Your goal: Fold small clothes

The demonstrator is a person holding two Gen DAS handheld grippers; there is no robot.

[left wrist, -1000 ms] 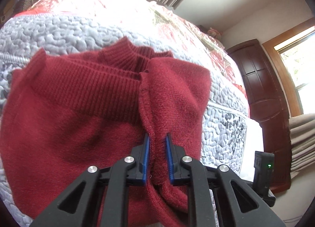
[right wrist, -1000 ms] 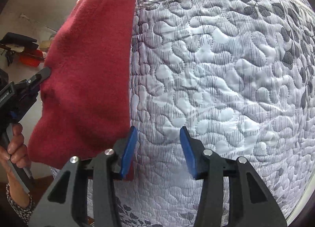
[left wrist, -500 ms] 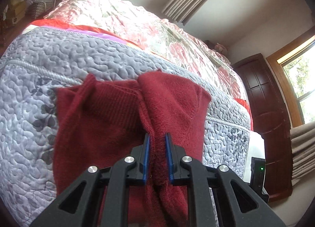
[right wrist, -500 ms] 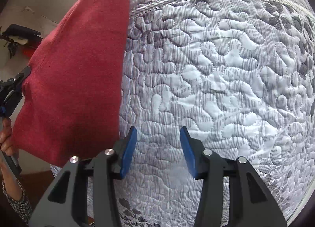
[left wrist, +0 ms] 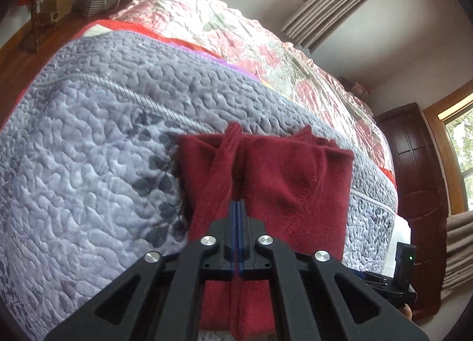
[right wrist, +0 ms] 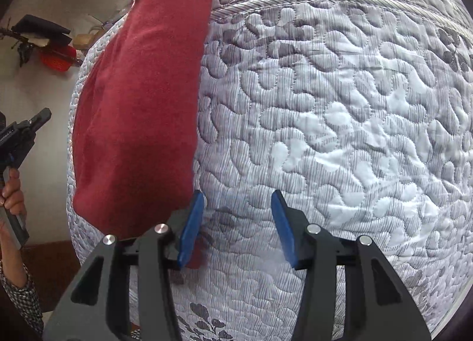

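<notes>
- At lower centre of the left wrist view, my left gripper (left wrist: 237, 208) has its blue fingers pressed together; whether any cloth sits between them I cannot tell.
- The red sweater (left wrist: 283, 187) lies folded on the grey quilted bed cover (left wrist: 97, 146), centre-right of that frame, hanging over the bed edge below the fingers.
- A ribbed red strip crosses the sweater diagonally just above the fingertips.
- In the upper part of that frame, a floral pink quilt (left wrist: 236, 33) covers the far bed; a dark wooden door (left wrist: 419, 181) stands at right.
- In the right wrist view, my right gripper (right wrist: 236, 222) is wide apart, holding nothing, above the bed cover.
- Its left finger (right wrist: 190, 231) sits just beside the sweater's lower edge (right wrist: 139, 110), left of frame.
- At far left, a hand (right wrist: 11, 190) holds the other gripper's handle.
</notes>
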